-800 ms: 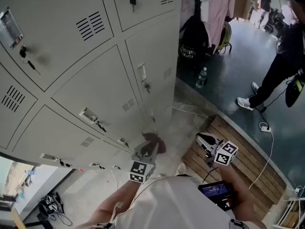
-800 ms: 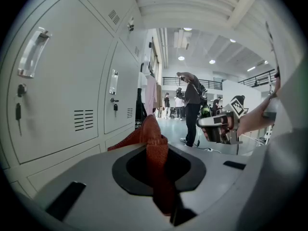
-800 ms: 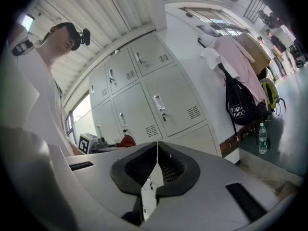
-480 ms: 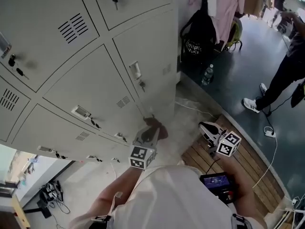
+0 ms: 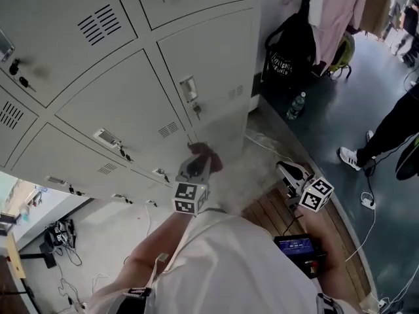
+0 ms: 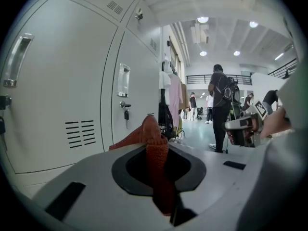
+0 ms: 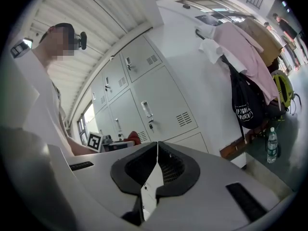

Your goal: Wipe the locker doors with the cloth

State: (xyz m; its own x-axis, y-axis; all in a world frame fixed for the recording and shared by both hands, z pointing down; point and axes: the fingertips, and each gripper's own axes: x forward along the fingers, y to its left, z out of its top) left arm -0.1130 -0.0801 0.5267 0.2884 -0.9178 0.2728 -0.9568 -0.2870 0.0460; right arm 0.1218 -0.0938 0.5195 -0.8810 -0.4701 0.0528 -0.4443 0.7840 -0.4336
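Red cloth [image 6: 155,148] between the left gripper's [image 5: 195,167] tight jaws — right gripper's [image 7: 156,153] jaws together, empty.

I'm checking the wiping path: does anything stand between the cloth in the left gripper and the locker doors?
Nothing visible does. The left gripper is shut on the cloth, which lies close against the grey locker doors; whether it touches is unclear.

Left claw [image 5: 195,166] extended forward, clamped on cloth [image 5: 205,154], right claw [image 5: 285,170] closed, held low
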